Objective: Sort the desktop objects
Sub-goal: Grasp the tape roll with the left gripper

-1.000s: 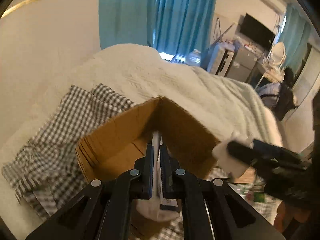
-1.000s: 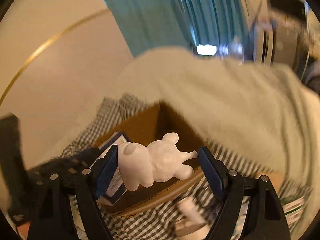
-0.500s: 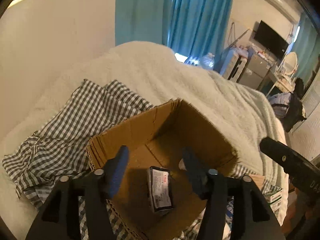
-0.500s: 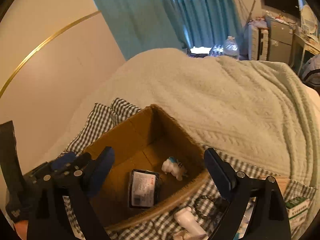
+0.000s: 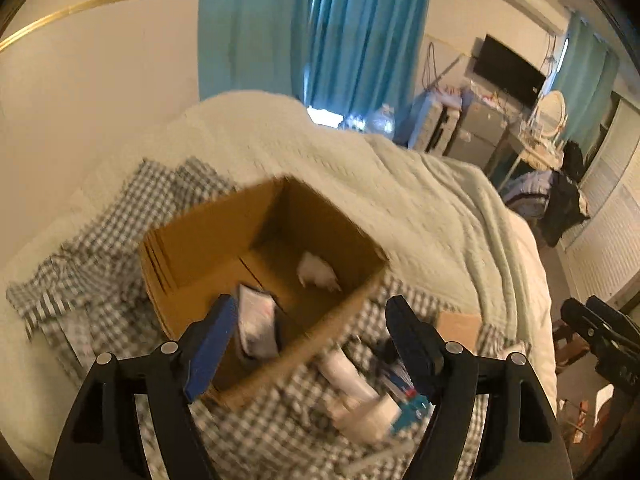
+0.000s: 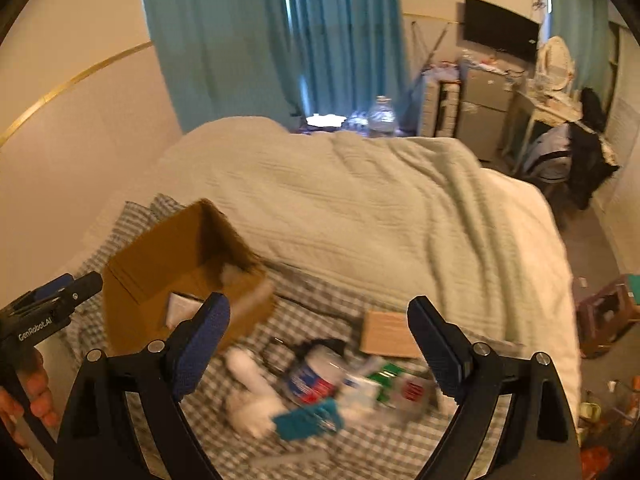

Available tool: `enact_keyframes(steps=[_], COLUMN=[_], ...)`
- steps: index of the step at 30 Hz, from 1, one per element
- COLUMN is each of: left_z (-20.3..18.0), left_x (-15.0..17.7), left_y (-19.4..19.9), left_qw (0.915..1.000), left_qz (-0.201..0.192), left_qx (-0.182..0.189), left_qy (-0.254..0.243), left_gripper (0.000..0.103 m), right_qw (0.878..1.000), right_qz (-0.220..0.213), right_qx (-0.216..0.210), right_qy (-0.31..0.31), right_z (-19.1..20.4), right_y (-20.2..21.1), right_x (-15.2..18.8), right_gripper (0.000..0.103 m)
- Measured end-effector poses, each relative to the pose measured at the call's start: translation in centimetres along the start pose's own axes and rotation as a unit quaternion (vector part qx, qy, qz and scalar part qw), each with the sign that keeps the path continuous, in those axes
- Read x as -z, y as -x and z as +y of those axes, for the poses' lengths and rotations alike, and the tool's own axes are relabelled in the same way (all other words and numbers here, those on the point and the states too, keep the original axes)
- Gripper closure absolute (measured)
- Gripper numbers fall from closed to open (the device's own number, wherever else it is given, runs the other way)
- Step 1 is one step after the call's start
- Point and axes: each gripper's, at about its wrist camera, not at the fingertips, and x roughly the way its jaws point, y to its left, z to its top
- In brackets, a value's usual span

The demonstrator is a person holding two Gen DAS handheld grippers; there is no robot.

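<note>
My left tool (image 5: pixel 310 346) hangs over the near rim of the cardboard box (image 5: pixel 208 240) with its jaws apart — they have just been opening, and nothing sits between the pads. Inside the box, on the left, a flat packet (image 5: pixel 256 320) leans near the front wall; further right a small white figure (image 5: pixel 316 274) lies on the box floor. The box stands on a checked cloth (image 5: pixel 92 248) spread over the bed (image 5: pixel 420 216). Right of the box, on the cloth, the unsorted things lie in a blurred heap: a white bottle (image 6: pixel 246 368), a round tin (image 6: pixel 316 376), a teal piece (image 6: pixel 306 420) and a green-and-white carton (image 6: pixel 380 380). My right tool (image 6: pixel 316 342) hovers above that heap, jaws wide and empty, having just opened further.
</note>
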Motion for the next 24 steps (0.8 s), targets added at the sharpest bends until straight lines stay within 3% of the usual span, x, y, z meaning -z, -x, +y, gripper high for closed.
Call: enact_keyframes(steps=[4,7,9,14,16,19,24], left_z=[-2.6,-4.4,-4.7,-4.0,-3.9,-4.0,-5.0], left_x=[4.2,7.8,10.3,15.8,17.6,19.2,18.5], left_y=[-0.7,-3.1,-4.8,-9.4,-10.8,-11.9,-13.1], left_qw=[0.9999,0.9983,0.9978,0.9966,0.9961,0.9961,0.9960], left_qz=[-0.007,0.025,0.037,0.063,0.076,0.084,0.069], left_qx=[0.011,-0.010,-0.009,-0.011,-0.007,0.009,0.002], left_qy=[-0.005,-0.052,-0.055,-0.053,-0.045,-0.025,-0.056], left_gripper=[0.024,0.024,0.024,0.024,0.024,0.024,0.031], right_qw=[1.000,0.999,0.999,0.990,0.988,0.991,0.993], right_qz=[0.021,0.038,0.050,0.085,0.105,0.105,0.114], right_qx=[0.010,0.023,0.020,-0.015,-0.014,0.003,-0.002], right_qy=[-0.003,0.004,-0.004,-0.111,-0.115,-0.082,-0.041], right_z=[-2.0,-2.9,-3.8,-6.3,-6.2,-5.2,-2.5], right_y=[0.5,-0.3,-1.1,-4.6,-5.9,-7.0,-9.3], right_x=[2.9,5.4,7.4,13.3,15.0,16.0,17.0], right_gripper=[0.012,0.012,0.012,0.012,0.012,0.012,0.012])
